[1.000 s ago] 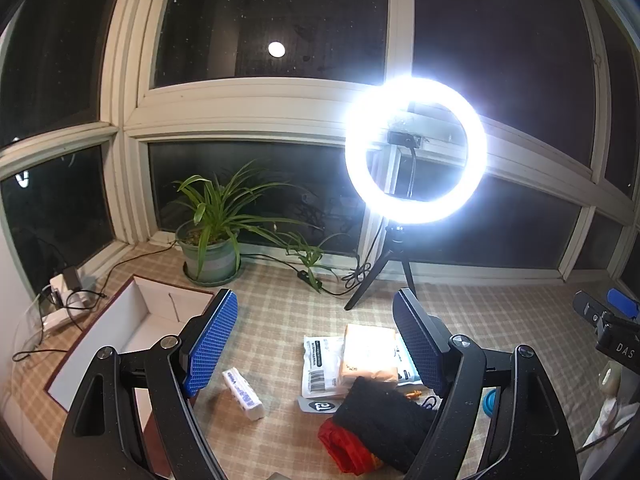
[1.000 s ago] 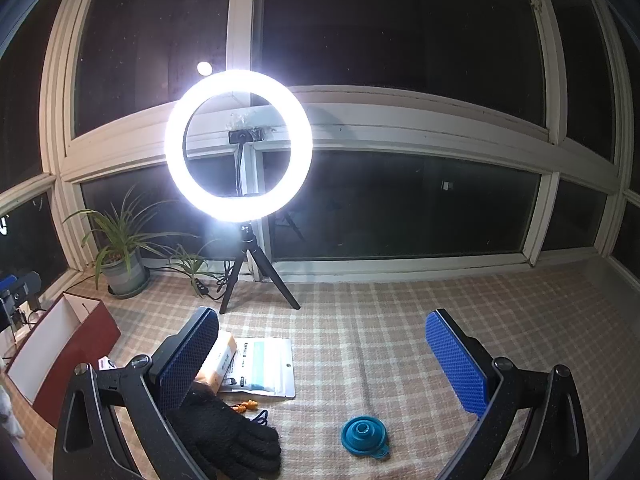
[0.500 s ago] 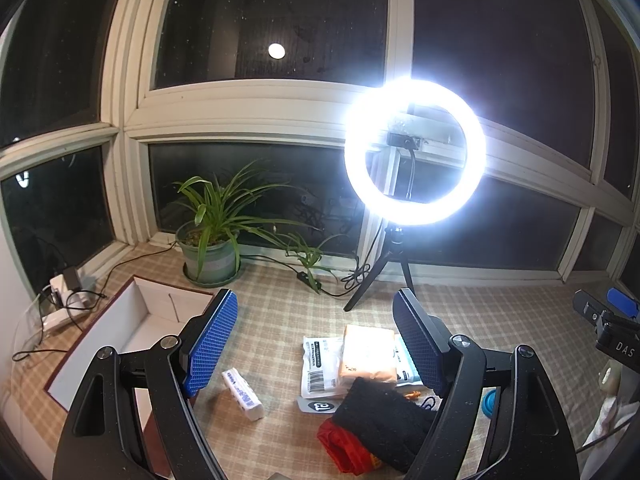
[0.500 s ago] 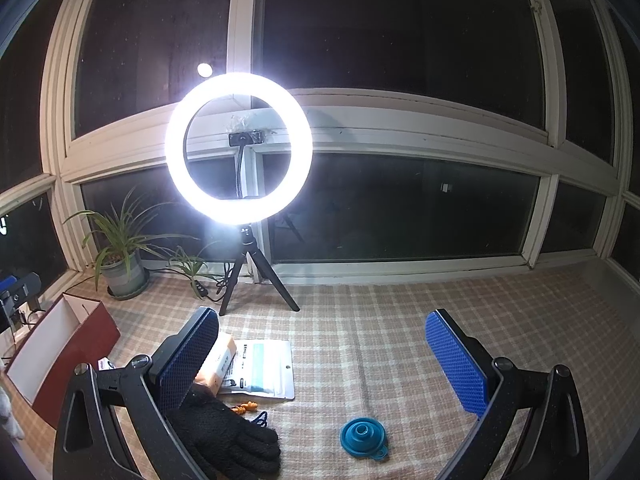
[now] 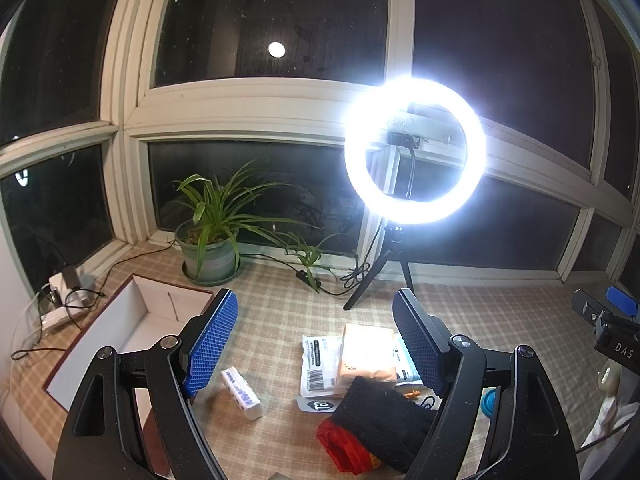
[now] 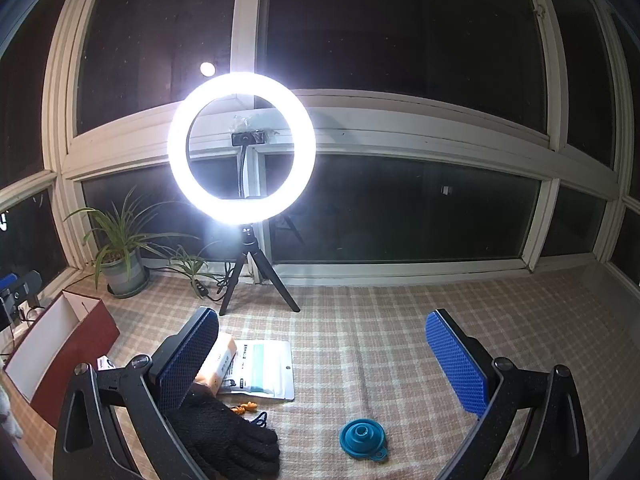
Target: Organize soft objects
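2 hand-held grippers (image 5: pixel 314 344) (image 6: pixel 322 356) gape, released; black glove (image 6: pixel 224 440) lies at 7 o'clock of the right one, fingers toward 3 o'clock.

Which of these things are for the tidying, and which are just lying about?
For the job: fuzzy black knitted glove, red cloth, orange tissue pack, open red box with white lining.

Lying about: teal silicone funnel, glowing ring light on tripod, potted green plant.
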A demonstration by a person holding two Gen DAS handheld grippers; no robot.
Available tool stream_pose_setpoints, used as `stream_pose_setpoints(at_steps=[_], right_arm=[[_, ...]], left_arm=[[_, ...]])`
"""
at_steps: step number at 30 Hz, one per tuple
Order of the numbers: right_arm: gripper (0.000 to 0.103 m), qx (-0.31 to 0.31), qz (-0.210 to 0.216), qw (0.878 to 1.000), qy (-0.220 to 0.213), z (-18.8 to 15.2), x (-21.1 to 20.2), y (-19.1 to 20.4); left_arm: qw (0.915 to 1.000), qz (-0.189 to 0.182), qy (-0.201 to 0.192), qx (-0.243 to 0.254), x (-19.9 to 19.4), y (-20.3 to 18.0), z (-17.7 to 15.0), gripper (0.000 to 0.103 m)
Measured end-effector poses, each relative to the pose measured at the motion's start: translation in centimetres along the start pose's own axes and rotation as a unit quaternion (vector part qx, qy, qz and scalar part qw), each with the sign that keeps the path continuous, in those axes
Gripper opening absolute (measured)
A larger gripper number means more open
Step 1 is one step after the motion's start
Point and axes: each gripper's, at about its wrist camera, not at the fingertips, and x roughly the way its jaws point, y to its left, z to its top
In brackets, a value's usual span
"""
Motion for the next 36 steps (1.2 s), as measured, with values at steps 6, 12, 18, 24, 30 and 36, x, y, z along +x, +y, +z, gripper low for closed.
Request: stream_pose_setpoints(at_steps=[6, 12, 18, 24, 30, 36], right_arm=[[0.102, 0.0, 0.001, 1.0, 0.001, -0.1, 0.0, 0.0], [0.102, -0.001, 0.002, 1.0, 0.002, -0.2, 0.1, 0.0], [0.102, -0.003, 0.002, 1.0, 0.002, -0.4, 0.0, 0.2], [0.102, -0.005, 0.003, 1.0, 0.005, -0.5, 0.1, 0.4], [0.102, -0.009, 0.005, 1.0, 0.01, -0.6, 0.3, 0.6], [0.102, -0.011, 0.004, 1.0, 0.019, -0.8, 0.8, 1.0]], left_arm=[[1.0, -0.001, 0.0, -0.001, 0.1, 0.0, 0.0, 0.08], [1.0, -0.001, 0.0, -0.001, 0.1, 0.0, 0.0, 0.08], [1.0, -0.002, 0.001, -0.002, 0.1, 0.0, -0.1, 0.08], [1.0, -0.003, 0.005, -0.003, 0.4, 0.0, -0.3, 0.08], [0.9999, -0.005, 0.011, -0.004, 0.5, 0.1, -0.7, 0.08], [0.9998, -0.004, 0.021, -0.006, 0.9, 0.4, -1.1, 0.08]])
